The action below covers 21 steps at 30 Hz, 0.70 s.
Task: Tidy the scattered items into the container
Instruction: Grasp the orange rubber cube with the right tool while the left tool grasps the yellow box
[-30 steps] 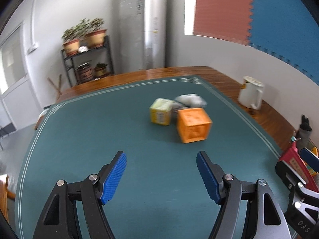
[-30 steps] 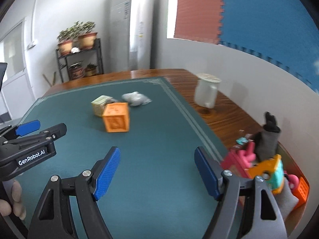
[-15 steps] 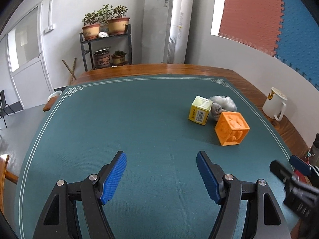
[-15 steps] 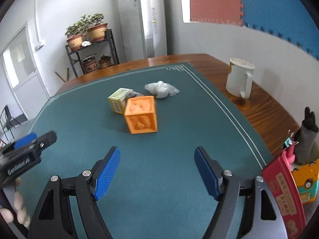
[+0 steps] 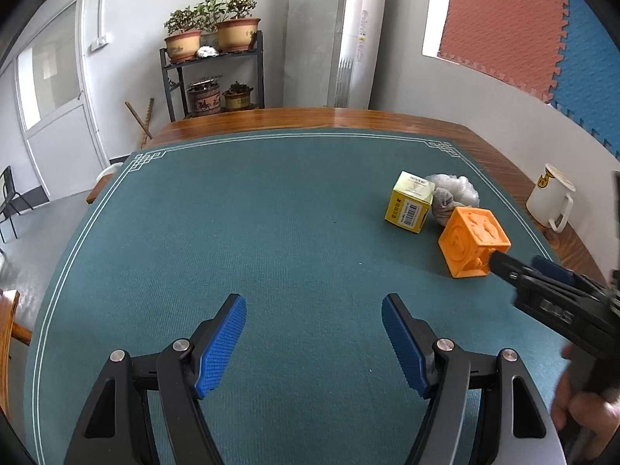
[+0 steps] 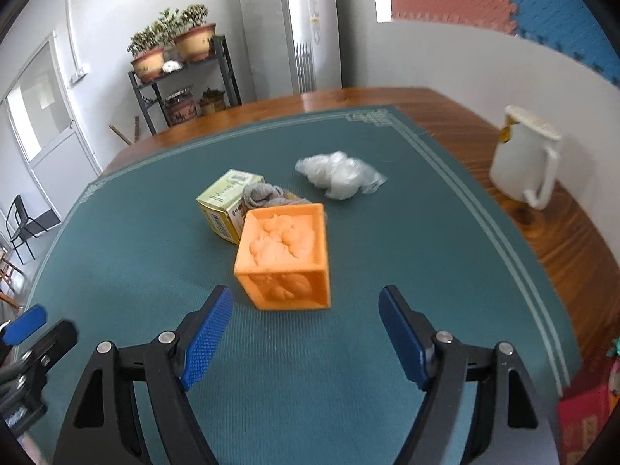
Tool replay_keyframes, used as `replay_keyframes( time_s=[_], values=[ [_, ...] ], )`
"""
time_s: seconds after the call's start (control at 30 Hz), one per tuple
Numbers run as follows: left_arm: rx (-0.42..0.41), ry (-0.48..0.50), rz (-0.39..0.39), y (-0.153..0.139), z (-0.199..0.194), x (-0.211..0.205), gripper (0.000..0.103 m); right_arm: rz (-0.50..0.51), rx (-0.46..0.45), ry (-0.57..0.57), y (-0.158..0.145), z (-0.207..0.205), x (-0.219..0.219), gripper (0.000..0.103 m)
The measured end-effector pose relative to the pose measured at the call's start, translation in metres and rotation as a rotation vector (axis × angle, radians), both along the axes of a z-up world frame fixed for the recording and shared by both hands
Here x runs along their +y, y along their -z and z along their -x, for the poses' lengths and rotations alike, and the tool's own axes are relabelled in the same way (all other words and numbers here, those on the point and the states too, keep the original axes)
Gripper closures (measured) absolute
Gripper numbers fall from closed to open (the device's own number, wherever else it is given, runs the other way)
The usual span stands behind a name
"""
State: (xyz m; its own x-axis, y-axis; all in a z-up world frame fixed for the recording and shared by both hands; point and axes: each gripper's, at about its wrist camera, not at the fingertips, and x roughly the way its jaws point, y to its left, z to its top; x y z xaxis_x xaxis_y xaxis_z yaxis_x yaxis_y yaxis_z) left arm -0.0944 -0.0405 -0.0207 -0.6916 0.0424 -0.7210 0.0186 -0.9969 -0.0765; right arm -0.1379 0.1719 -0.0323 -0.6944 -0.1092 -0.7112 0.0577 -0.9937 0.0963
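An orange embossed cube [image 6: 285, 255] stands on the green mat, just ahead of my open right gripper [image 6: 306, 333], which is empty. Behind it lie a yellow box [image 6: 226, 203], a grey cloth [image 6: 267, 195] and a crumpled clear plastic bag [image 6: 339, 172]. In the left wrist view the cube [image 5: 472, 240], the box [image 5: 410, 203], the cloth [image 5: 443, 203] and the bag [image 5: 455, 186] sit at the right, with the right gripper's fingers [image 5: 507, 267] close beside the cube. My left gripper [image 5: 314, 341] is open and empty over bare mat.
A white mug [image 6: 525, 162] stands on the wooden table edge at the right. A red container edge [image 6: 585, 422] shows at the lower right. The left gripper's finger [image 6: 25, 327] shows at the lower left. A plant shelf [image 5: 213, 73] stands beyond the table.
My right gripper has moved forward to the orange cube, which now sits just ahead of its open fingers. The left gripper's view has shifted a little; the items have not moved.
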Motion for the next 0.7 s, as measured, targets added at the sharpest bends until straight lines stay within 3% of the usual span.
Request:
replay_keyframes(
  time_s=[0.33, 0.37, 0.43, 0.7],
  values=[
    [-0.050, -0.023, 0.009, 0.019, 0.016, -0.003, 0.029, -0.008, -0.054, -0.018, 0.026, 0.041, -0.008, 0.022],
    [-0.055, -0.023, 0.012, 0.022, 0.017, -0.002, 0.029, -0.009, -0.059, -0.020, 0.029, 0.045, -0.009, 0.024],
    [-0.067, -0.025, 0.016, 0.026, 0.020, 0.000, 0.029, -0.011, -0.070, -0.024, 0.034, 0.054, -0.011, 0.045],
    [-0.063, 0.040, 0.017, 0.027, 0.042, 0.024, 0.029, -0.023, -0.069, -0.012, 0.026, 0.028, 0.014, 0.046]
  ],
)
